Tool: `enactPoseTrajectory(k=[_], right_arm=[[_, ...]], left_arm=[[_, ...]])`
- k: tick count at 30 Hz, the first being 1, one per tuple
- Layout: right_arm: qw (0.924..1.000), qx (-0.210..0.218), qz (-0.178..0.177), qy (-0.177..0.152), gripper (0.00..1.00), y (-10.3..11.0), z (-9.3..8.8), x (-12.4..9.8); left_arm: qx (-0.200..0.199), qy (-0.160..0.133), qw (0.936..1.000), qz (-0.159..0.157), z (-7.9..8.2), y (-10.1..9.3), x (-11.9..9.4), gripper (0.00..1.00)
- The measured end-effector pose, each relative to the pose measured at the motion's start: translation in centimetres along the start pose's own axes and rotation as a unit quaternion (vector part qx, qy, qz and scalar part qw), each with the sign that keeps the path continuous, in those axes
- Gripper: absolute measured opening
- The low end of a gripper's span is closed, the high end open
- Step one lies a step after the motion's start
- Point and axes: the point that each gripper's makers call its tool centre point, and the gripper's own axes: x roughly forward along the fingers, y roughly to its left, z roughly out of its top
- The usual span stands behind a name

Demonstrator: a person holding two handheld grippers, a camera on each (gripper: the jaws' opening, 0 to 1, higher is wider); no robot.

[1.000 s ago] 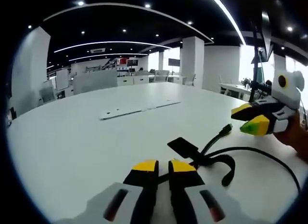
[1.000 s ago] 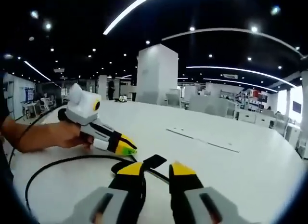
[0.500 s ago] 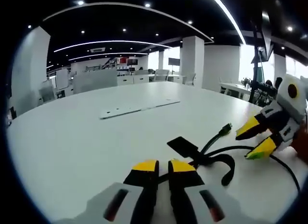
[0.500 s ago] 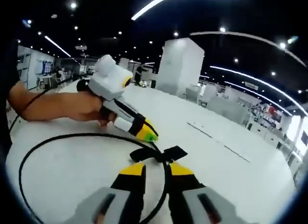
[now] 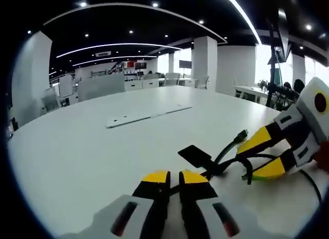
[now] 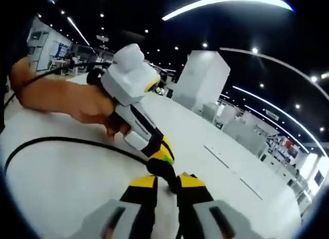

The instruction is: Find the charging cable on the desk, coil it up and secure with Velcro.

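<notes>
Charging cable (image 5: 226, 155) lies between the right tool's (image 5: 259, 157) open jaws.

A broad white desk (image 5: 77, 141) carries a black charging cable (image 5: 231, 164) and a flat white strip (image 5: 149, 115).

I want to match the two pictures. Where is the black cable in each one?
Left gripper view: the cable lies lower right on the table, between the left gripper and the right gripper.
Right gripper view: the cable curves across the lower left and ends at the right gripper.
Shared landmark: the cable's flat black strap, the dark lump at the jaws here.
</notes>
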Motion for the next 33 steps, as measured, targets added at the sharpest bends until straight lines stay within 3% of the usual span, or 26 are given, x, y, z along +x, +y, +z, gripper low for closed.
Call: enactPoseTrajectory(k=[5, 13, 22, 33], right_arm=[[0.9998, -0.011, -0.018, 0.007, 0.04, -0.6, 0.3, -0.2], [0.998, 0.059, -0.016, 0.015, 0.03, -2.3, -0.4, 0.7], [0.9966, 0.071, -0.002, 0.043, 0.03, -2.6, -1.4, 1.6], [0.9906, 0.119, 0.014, 0.067, 0.03, -3.4, -2.1, 2.2]], left_arm=[[0.001, 0.0, 1.0, 0.0, 0.0, 0.0, -0.1, 0.08], [0.007, 0.001, 1.0, 0.001, 0.0, 0.0, -0.2, 0.08], [0.011, 0.001, 0.9999, 0.002, 0.0, -0.1, -0.2, 0.07], [0.011, 0.002, 0.9999, 0.001, 0.1, -0.6, -0.9, 0.07]])
